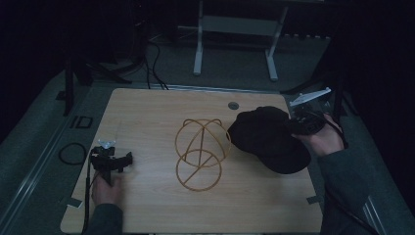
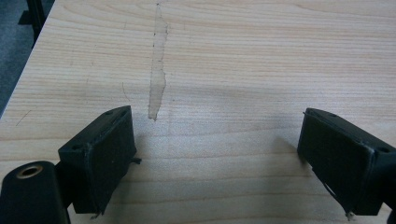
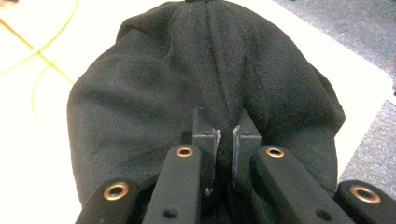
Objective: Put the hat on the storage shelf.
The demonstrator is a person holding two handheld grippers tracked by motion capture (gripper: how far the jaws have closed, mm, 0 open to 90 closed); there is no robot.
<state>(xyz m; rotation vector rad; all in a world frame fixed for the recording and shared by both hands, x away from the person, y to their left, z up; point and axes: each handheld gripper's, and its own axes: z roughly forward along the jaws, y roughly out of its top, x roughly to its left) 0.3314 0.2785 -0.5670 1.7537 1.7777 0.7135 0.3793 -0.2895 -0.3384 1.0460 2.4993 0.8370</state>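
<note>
The wooden counter (image 1: 147,112) took up most of the high view, pale and rectangular, with grey floor around it. On its right side lay a black cap (image 1: 266,134), the largest thing on it, its crown toward the far edge and its brim toward the near right corner. Just left of the cap, near the middle of the counter, stood a yellow wire frame (image 1: 201,152) made of hoops and straight rods, its lower ring resting flat on the wood; cap and frame were close but whether they touched could not be told.

The right tongs (image 3: 225,133) were at the cap's right edge, held in the person's right hand (image 1: 324,139). In the right gripper view their jaws stood drawn nearly together, pinching a fold of the cap's black cloth between them.

The left tongs (image 2: 215,154) rested at the counter's near left, well apart from the frame, held by the left hand (image 1: 106,190). Their jaws stood wide, with bare wood between them and a pale worn streak (image 2: 158,70) on the counter ahead.
</note>
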